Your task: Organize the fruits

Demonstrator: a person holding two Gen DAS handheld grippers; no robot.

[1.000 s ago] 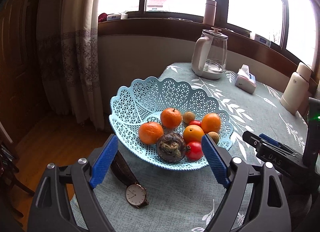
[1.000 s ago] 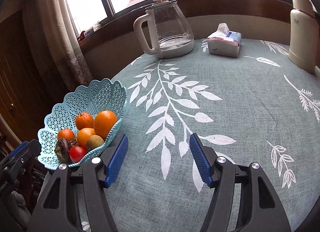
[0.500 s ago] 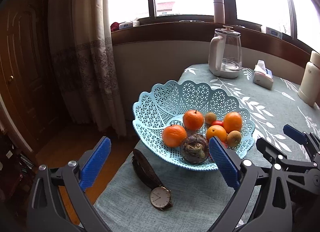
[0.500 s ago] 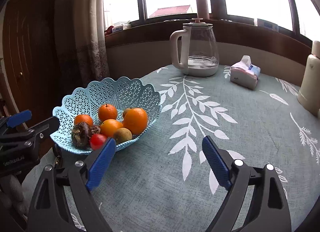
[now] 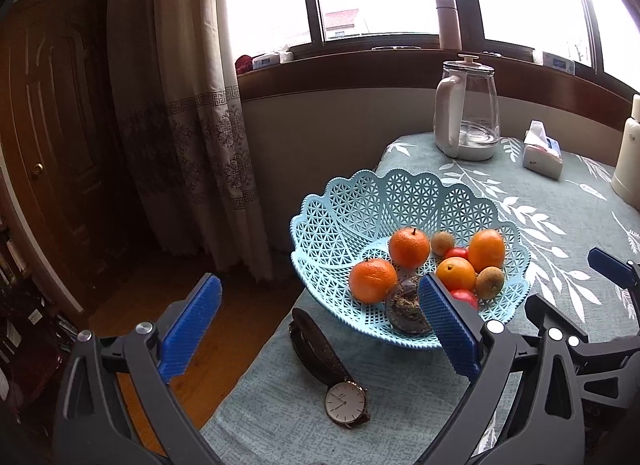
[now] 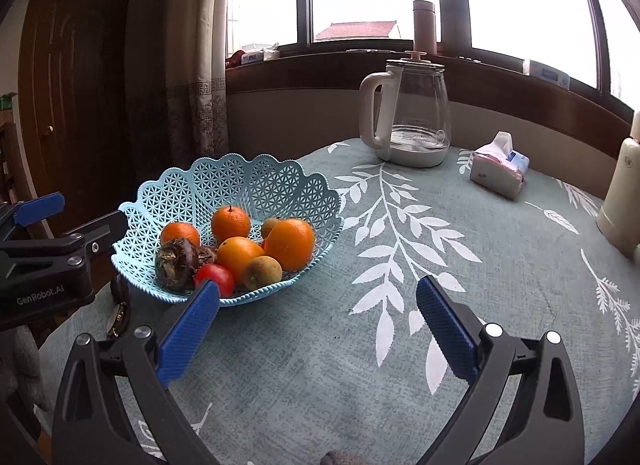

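A light blue lattice basket [image 5: 360, 205] [image 6: 248, 181] sits near the table's left edge. It holds several oranges [image 5: 408, 247] [image 6: 290, 243], small brown fruits [image 6: 262, 273], red fruits [image 6: 214, 277] and a dark wrinkled fruit [image 6: 176, 259]. My left gripper [image 5: 320, 321] is open and empty, held back over the table edge left of the basket. My right gripper [image 6: 316, 325] is open and empty above the tablecloth, just right of the basket's front. The left gripper's body shows in the right wrist view at the far left.
A wristwatch [image 5: 344, 405] with a dark strap lies in front of the basket. A glass kettle [image 6: 412, 113], a tissue pack [image 6: 500, 171] and a cream bottle [image 6: 620, 201] stand at the back and right. Curtain and floor lie beyond the left edge.
Both grippers have pulled back and up from the basket, so more of the room shows. The fruits in the basket have not moved.
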